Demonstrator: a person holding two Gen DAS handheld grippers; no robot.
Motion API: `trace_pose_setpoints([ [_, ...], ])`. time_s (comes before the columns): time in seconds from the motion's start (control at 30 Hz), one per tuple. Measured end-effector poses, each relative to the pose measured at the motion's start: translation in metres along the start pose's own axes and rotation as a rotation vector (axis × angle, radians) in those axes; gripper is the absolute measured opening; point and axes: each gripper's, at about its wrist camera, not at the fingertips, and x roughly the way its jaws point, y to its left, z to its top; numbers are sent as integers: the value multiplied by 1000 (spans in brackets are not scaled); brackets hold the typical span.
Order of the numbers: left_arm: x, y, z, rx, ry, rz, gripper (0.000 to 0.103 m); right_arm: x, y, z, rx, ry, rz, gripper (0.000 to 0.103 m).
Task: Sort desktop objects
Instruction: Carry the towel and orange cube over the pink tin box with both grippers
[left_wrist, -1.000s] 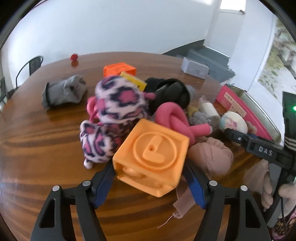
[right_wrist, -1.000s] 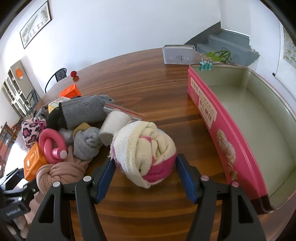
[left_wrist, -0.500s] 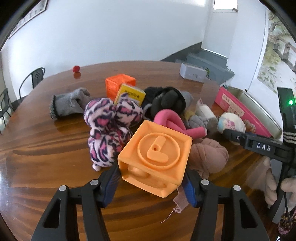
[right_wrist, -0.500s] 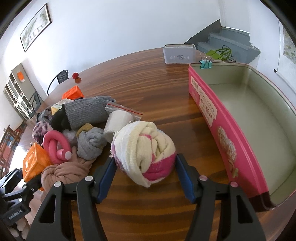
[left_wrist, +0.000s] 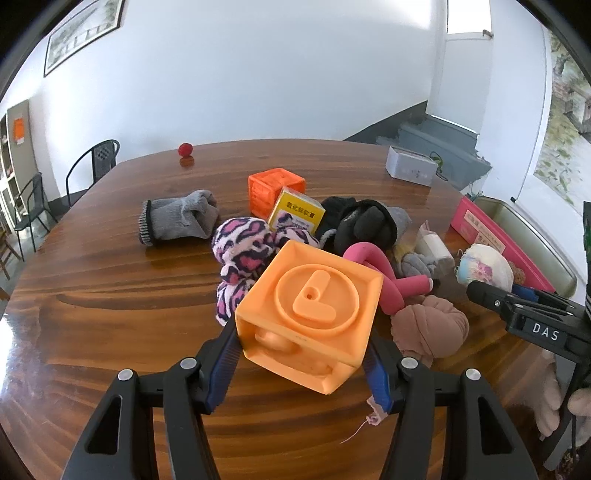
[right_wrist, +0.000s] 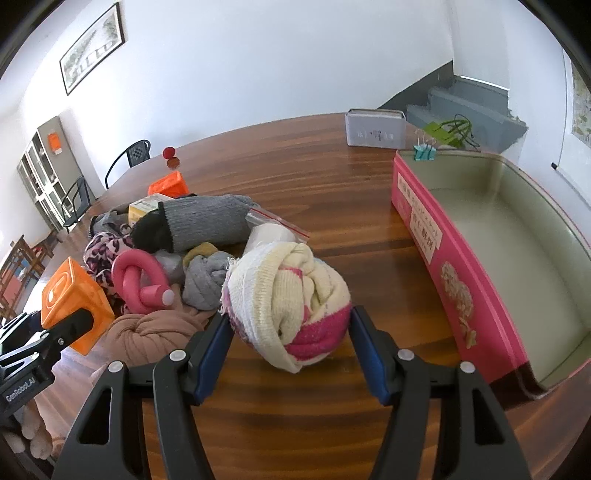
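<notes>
The left claw (left_wrist: 303, 354) clamps the orange cube (left_wrist: 310, 314), tilted, one corner nearest. The right claw (right_wrist: 291, 339) clamps the rolled sock (right_wrist: 291, 302); bare bench (right_wrist: 332, 192) lies beyond, the pink tin (right_wrist: 461, 273) to its right.

wooden table (left_wrist: 92, 295), sock pile (left_wrist: 362, 229), pink tin (right_wrist: 461, 280)

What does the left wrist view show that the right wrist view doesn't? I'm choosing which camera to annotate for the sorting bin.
Only the left wrist view shows the rolled grey sock lying apart from the pile.

Only the right wrist view shows the pink rectangular tin's empty inside and the teal binder clip on its rim.

Both show the orange plastic cube in the left hand-held gripper and the cream-and-pink rolled sock in the right hand-held gripper.
</notes>
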Motion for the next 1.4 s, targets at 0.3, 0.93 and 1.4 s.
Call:
trace_pose_setpoints([
  [0.3, -16, -1, 2, -19, -51, 19, 62, -18, -5, 4, 21, -67, 19, 68],
  [0.93, -46, -60, 15, -5, -115, -43, 62, -87, -54, 9, 160, -315, -24, 68],
  [1.4, -35, -133, 40, 90, -109, -121, 62, -109, -147, 12, 272, -350, -261, 68],
])
